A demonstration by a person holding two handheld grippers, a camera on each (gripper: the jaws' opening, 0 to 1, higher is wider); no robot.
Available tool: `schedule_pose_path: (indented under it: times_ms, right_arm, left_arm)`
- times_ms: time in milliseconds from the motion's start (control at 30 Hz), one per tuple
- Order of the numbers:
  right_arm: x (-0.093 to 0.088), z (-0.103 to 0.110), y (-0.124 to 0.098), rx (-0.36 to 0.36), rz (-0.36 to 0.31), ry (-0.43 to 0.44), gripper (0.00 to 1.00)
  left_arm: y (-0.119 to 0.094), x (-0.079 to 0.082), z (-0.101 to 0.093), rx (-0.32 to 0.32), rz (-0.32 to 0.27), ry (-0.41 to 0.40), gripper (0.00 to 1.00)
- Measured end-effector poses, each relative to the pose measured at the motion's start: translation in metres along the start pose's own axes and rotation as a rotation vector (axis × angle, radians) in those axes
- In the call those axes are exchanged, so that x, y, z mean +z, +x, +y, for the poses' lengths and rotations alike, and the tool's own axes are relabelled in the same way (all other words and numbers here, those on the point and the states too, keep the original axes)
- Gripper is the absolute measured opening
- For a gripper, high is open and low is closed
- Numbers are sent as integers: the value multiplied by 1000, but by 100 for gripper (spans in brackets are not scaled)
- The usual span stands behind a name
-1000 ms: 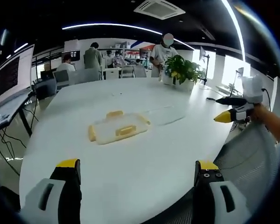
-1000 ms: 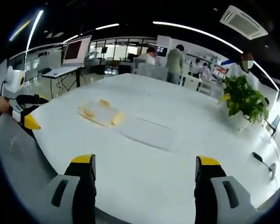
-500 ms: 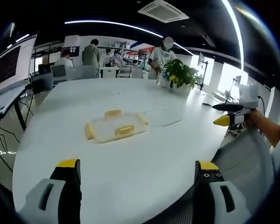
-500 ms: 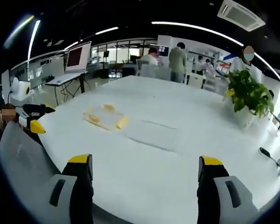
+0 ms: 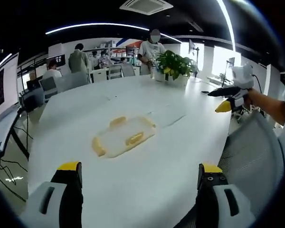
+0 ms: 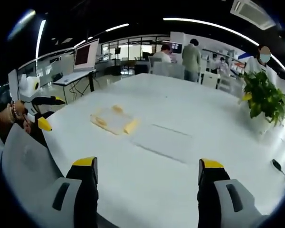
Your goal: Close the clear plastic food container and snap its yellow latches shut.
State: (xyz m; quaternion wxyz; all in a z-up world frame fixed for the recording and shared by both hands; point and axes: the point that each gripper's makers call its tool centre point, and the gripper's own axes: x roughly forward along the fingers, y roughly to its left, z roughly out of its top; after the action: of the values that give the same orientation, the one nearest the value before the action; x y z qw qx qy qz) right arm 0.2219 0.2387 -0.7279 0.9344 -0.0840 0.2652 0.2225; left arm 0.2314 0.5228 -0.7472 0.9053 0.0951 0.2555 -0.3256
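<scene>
Though clear, container (image 5: 123, 137) yellow-latched.

I am at a large white oval table (image 5: 133, 109) in an open-plan office with a dark ceiling. Curved strip lights (image 5: 104, 25) run overhead beside an air-conditioning vent (image 5: 146, 5). A potted green plant (image 5: 173, 66) stands at the table's far end. People (image 5: 79, 59) stand and sit at desks beyond it. A monitor on a stand (image 6: 84, 56) is at far left in the right gripper view. Bright windows (image 5: 218, 59) line the right wall. A grey mesh chair (image 5: 249, 156) is near right.
</scene>
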Motion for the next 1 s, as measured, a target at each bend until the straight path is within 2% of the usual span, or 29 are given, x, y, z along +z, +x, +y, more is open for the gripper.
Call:
schedule_pose_path:
  times_ms: [67, 133, 200, 400, 467, 600, 667, 767, 1000]
  right_arm:
    - [5, 2, 3, 23, 0, -19, 84]
    - [8, 1, 8, 27, 24, -41, 86]
    - [13, 0, 13, 36, 35, -88, 85]
    - [45, 1, 30, 83, 19, -184, 85]
    - [51, 1, 35, 105, 36, -220, 85]
    - [70, -2, 43, 123, 12, -258, 84]
    - [77, -3, 47, 126, 8, -277, 83]
    - [85, -3, 55, 150, 12, -336, 76]
    - [98, -2, 72, 192, 6, -418, 74]
  left_arm:
    - [2, 1, 6, -2, 18, 32, 99]
    - [4, 3, 16, 8, 37, 103, 99]
    - [5, 4, 21, -13, 56, 164, 99]
    - [7, 20, 42, -37, 59, 203, 99]
    - [9, 21, 48, -40, 79, 236, 99]
    - [14, 23, 52, -55, 99, 279, 99]
    - [16, 23, 57, -67, 112, 296, 99]
    - [17, 20, 74, -46, 177, 369, 99]
    - [22, 28, 94, -64, 197, 391, 93]
